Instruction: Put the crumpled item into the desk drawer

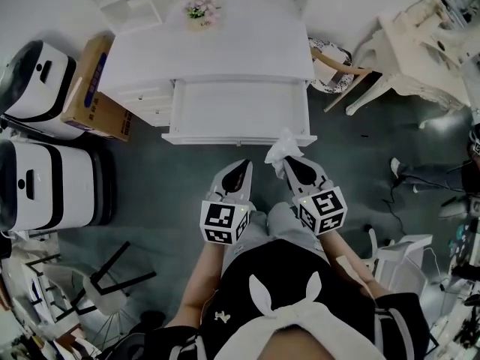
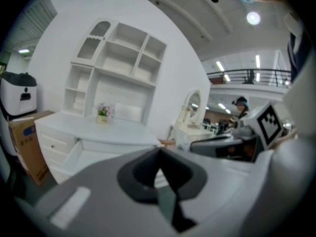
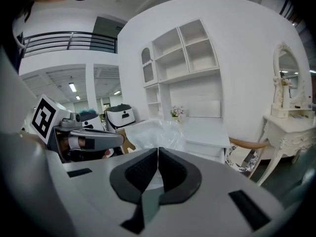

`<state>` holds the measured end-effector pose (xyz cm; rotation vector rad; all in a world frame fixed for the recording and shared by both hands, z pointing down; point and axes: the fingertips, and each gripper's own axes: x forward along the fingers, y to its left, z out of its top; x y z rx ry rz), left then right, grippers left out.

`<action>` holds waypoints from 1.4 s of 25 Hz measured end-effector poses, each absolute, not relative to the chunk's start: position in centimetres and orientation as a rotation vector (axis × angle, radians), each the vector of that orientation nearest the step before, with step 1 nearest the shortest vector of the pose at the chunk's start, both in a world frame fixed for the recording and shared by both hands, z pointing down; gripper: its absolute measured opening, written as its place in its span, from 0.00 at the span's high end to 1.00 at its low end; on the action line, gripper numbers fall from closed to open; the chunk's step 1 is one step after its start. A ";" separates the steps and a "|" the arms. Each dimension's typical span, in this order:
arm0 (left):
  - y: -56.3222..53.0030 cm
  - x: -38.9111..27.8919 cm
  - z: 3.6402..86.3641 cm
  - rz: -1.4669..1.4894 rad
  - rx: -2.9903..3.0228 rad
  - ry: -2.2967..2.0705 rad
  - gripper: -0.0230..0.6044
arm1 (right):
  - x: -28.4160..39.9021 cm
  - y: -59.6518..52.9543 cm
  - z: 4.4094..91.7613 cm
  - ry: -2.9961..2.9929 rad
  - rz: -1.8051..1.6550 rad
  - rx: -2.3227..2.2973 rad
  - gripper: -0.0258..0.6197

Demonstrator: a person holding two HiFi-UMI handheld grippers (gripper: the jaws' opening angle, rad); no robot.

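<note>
The white desk (image 1: 225, 51) stands ahead with its wide drawer (image 1: 238, 138) pulled out toward me. The crumpled item (image 1: 284, 145), a thin white translucent wad, hangs just in front of the drawer's right front corner. My right gripper (image 1: 289, 160) is shut on its lower end. In the right gripper view the crumpled item (image 3: 155, 132) bulges above the closed jaws of that gripper (image 3: 158, 153). My left gripper (image 1: 241, 166) is beside it to the left, shut and holding nothing, short of the drawer front. In the left gripper view its jaws (image 2: 159, 153) meet, with the open drawer (image 2: 94, 157) beyond.
A small flower pot (image 1: 201, 7) sits at the desk's back edge. A cardboard box (image 1: 94, 88) and two white machines (image 1: 45, 77) (image 1: 52, 182) stand left of the desk. A wooden chair (image 1: 337, 70) and an ornate white table (image 1: 424, 51) are at the right.
</note>
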<state>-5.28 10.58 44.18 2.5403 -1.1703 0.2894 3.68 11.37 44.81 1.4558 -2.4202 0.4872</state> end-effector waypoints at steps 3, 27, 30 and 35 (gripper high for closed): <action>10.3 -5.5 44.5 0.291 2.533 -1.156 0.96 | 3.5 11.3 45.2 -2.402 0.501 1.455 0.95; 1.8 -7.1 46.2 0.379 2.468 -1.188 0.96 | 3.4 1.3 47.1 -2.396 0.512 1.377 0.95; 0.7 -6.7 46.3 0.392 2.470 -1.183 0.96 | 3.9 -0.3 47.0 -2.398 0.499 1.369 0.95; -1.2 -6.4 46.4 0.388 2.461 -1.194 0.96 | 4.5 -2.6 47.1 -2.402 0.483 1.356 0.95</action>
